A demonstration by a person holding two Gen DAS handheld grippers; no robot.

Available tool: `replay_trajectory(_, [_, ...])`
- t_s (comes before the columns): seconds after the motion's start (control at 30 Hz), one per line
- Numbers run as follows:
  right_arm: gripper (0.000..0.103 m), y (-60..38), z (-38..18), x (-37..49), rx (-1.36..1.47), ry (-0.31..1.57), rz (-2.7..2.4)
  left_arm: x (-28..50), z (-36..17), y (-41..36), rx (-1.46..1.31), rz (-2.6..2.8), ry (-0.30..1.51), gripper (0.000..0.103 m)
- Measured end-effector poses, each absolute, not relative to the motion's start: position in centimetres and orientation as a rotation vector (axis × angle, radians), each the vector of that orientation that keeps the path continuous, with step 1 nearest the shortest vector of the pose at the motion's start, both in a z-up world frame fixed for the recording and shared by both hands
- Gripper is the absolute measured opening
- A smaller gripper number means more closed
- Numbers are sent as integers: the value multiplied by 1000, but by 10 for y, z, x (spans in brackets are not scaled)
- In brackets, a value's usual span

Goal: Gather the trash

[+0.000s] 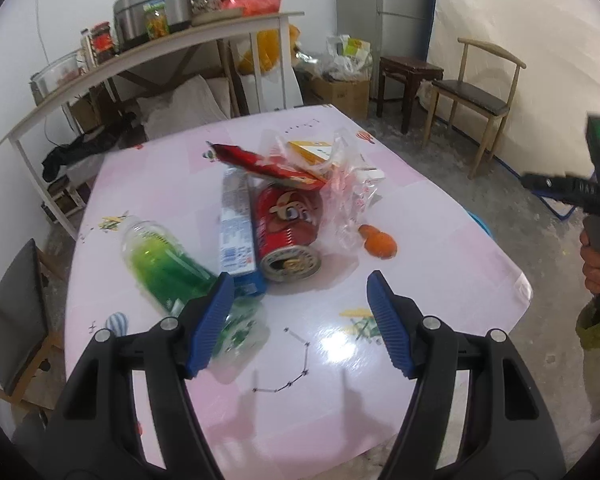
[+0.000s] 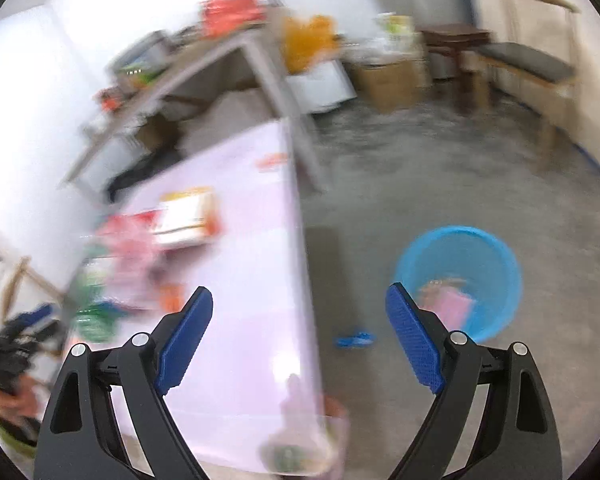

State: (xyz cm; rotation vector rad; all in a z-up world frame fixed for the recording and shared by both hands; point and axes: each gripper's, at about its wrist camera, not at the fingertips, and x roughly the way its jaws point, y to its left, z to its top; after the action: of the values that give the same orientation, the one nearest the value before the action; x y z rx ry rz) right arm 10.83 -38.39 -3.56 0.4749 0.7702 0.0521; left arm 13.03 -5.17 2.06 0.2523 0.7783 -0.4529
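Note:
Trash lies on the pink table (image 1: 420,248): a green plastic bottle (image 1: 160,264), a blue-white carton (image 1: 236,224), a red can (image 1: 288,232) on its side, a red wrapper (image 1: 260,164), a yellow box (image 1: 312,150), a clear plastic bag (image 1: 348,192) and orange peel (image 1: 378,242). My left gripper (image 1: 300,320) is open and empty just in front of the can and bottle. My right gripper (image 2: 300,332) is open and empty over the table's edge (image 2: 300,280); the view is blurred. A blue basin (image 2: 460,276) on the floor holds pink scraps.
A shelf table (image 1: 140,52) with a cooker, jars and bags stands behind. Chairs (image 1: 476,96) and a stool (image 1: 408,72) line the far right wall. A dark chair (image 1: 16,320) stands at the left. A blue scrap (image 2: 354,340) lies on the floor.

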Motion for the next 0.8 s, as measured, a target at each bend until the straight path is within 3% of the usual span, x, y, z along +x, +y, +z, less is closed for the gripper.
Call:
replay_trajectory(0.27, [60, -283, -72, 174, 356, 938, 175, 107, 2, -19, 141, -492, 745, 65])
replay_trajectory(0.6, [44, -233, -97, 212, 163, 1031, 160, 93, -39, -15, 90, -561, 797, 63])
replay_trajectory(0.77, [17, -222, -96, 211, 129, 1052, 158, 91, -48, -18, 110, -574, 785, 55])
replay_trajectory(0.8, [15, -221, -96, 209, 125, 1058, 155, 92, -49, -16, 109, -577, 785, 54])
